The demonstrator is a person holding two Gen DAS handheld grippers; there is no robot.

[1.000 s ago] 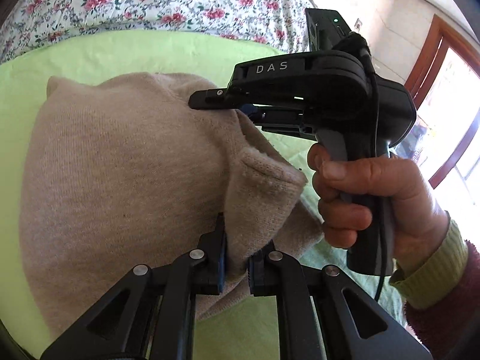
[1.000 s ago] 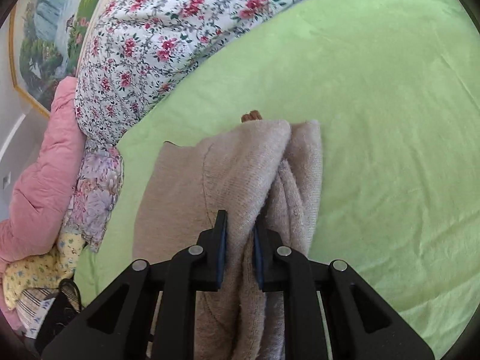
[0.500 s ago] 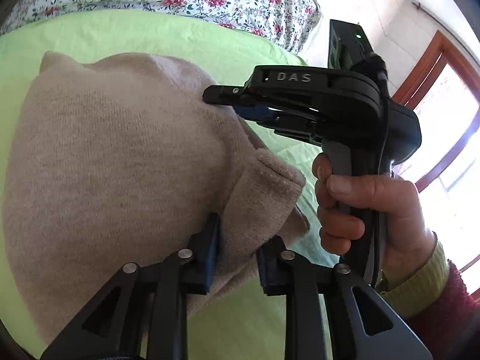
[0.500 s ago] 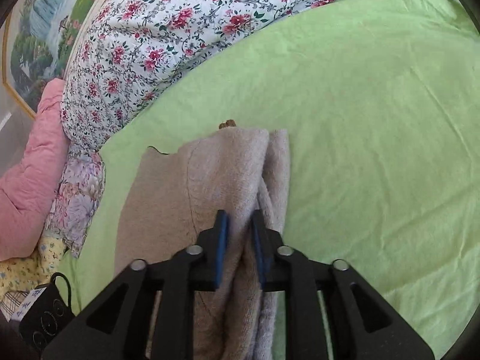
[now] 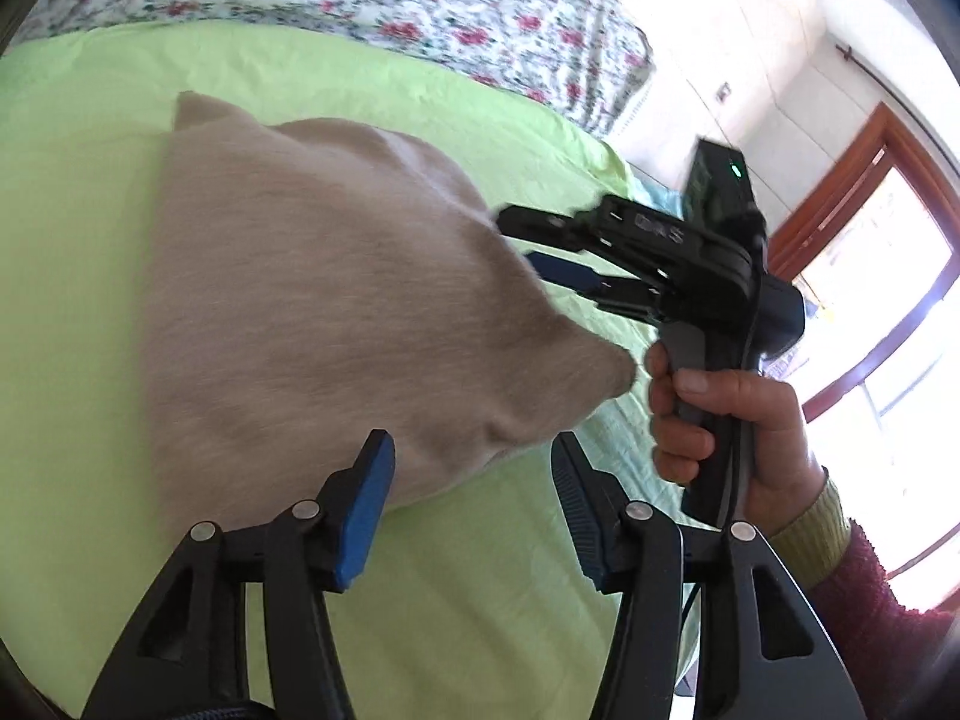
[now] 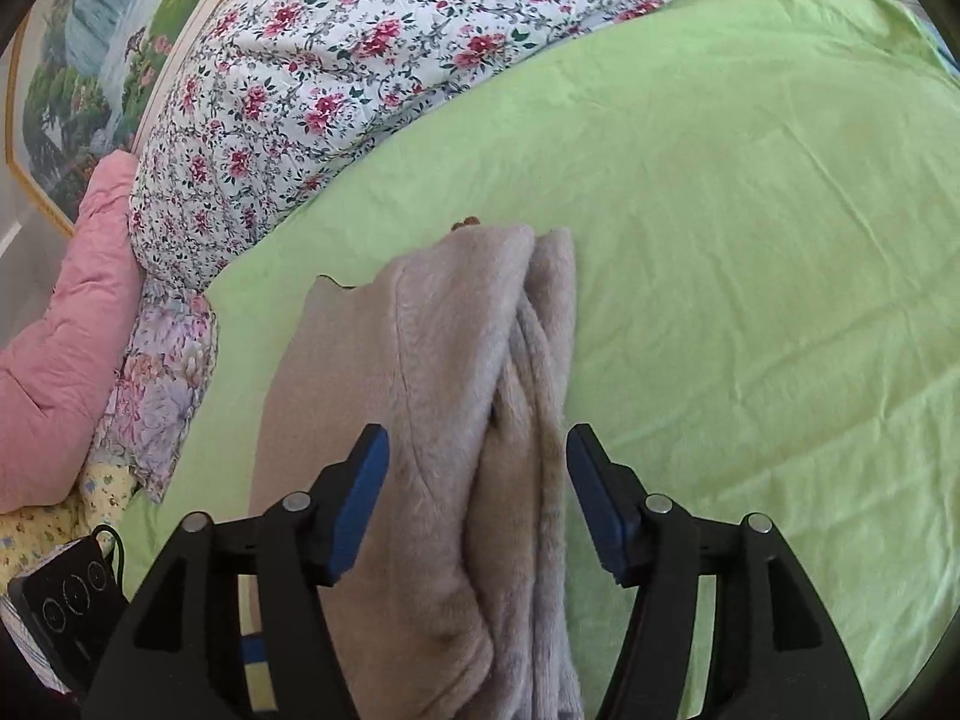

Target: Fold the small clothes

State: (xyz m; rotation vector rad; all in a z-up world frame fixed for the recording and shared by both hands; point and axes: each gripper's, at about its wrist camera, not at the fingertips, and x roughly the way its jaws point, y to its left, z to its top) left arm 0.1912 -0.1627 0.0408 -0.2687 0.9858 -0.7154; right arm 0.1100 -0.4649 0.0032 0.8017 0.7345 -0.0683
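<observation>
A beige knit garment lies folded on the green sheet; in the right wrist view the garment shows its stacked folded edges. My left gripper is open, its blue-padded fingers either side of the garment's near corner, holding nothing. My right gripper is open with the garment's folded edge lying between its fingers. The right gripper also shows in the left wrist view, open at the garment's right edge.
A floral duvet lies along the far side of the green sheet. A pink quilt and a small floral cloth lie at the left. A black device with a cable sits at lower left. A window is at the right.
Both grippers have opened and let go of the beige garment, which has dropped onto the sheet. Both have drawn back a little from it.
</observation>
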